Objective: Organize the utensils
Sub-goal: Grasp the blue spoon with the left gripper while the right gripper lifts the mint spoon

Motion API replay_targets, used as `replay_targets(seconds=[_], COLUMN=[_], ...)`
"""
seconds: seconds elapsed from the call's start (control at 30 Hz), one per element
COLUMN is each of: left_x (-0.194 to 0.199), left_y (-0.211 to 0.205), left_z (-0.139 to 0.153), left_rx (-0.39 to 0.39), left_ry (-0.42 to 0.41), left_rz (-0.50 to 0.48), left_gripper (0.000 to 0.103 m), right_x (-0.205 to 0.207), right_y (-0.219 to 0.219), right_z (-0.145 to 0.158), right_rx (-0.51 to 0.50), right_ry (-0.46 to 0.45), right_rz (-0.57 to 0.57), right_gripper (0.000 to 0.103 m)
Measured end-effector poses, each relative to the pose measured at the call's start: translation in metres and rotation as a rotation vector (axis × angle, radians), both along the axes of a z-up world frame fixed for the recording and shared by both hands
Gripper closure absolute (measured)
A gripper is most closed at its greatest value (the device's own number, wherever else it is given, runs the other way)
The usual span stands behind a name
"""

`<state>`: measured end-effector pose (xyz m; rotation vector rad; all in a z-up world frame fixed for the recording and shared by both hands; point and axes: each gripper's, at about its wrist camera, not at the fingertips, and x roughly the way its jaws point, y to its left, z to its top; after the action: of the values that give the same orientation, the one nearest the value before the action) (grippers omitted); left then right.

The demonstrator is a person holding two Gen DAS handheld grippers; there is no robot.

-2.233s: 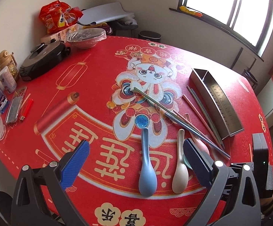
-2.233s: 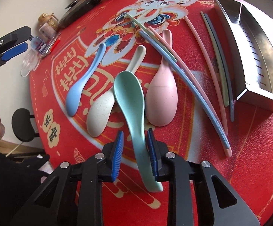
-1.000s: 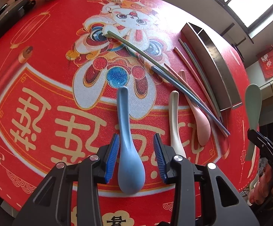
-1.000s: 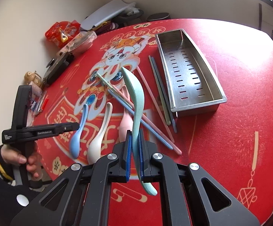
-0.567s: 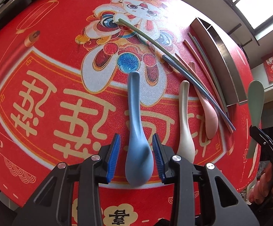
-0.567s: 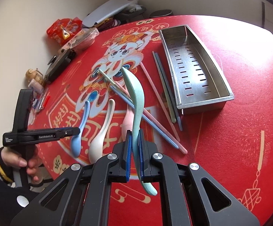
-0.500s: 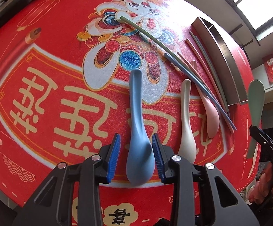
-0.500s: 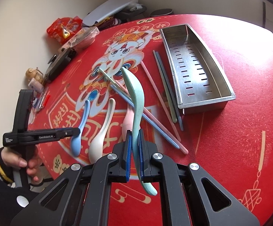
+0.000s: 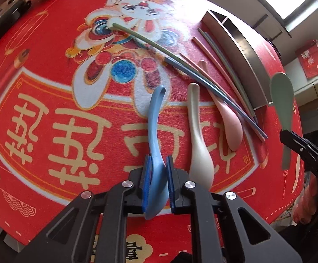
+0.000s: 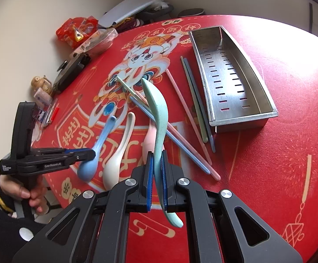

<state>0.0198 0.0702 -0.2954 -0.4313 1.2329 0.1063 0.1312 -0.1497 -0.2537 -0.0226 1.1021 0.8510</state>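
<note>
Two spoons were in hand at once, which looked like a way of saving a trip to the metal tray [image 10: 229, 81]. The left gripper [image 9: 158, 179] was closing its jaws on the bowl of the blue spoon [image 9: 155, 120], pads against its sides, near the table's [image 10: 290, 153] near edge, the handle pointing away toward the middle. The right gripper [image 10: 156, 175] had its jaws pressed tight on the neck of the green spoon [image 10: 158, 118], held clear above the cloth, probably waiting for its partner. A cream spoon [image 9: 197, 135] and a pink spoon [image 9: 227, 118] lay just beside the blue one, with chopsticks [image 10: 194, 100] strewn between them and the tray, which sat empty toward the far side.
</note>
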Motion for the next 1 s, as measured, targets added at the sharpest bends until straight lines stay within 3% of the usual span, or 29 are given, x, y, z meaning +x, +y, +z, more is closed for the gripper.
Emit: replay_targets(seconds=[0.2, 0.5, 0.7, 1.0], left_x=[0.014, 0.024, 0.039, 0.053], left_y=[-0.026, -0.011, -0.008, 0.001], left_z=[-0.003, -0.007, -0.007, -0.002], left_rx=[0.049, 0.096, 0.159, 0.152], left_ry=[0.029, 0.036, 0.027, -0.001], left_rz=[-0.113, -0.053, -0.064, -0.062], left_gripper=[0.090, 0.087, 0.079, 0.072], right_x=[-0.001, 0.001, 0.000, 0.004], right_y=[-0.003, -0.012, -0.013, -0.017], right_z=[-0.001, -0.001, -0.001, -0.002], right_rx=[-0.002, 0.002, 0.001, -0.001], right_ry=[0.003, 0.011, 0.012, 0.020], right_rz=[-0.001, -0.019, -0.023, -0.044], right_gripper=[0.096, 0.096, 0.096, 0.096])
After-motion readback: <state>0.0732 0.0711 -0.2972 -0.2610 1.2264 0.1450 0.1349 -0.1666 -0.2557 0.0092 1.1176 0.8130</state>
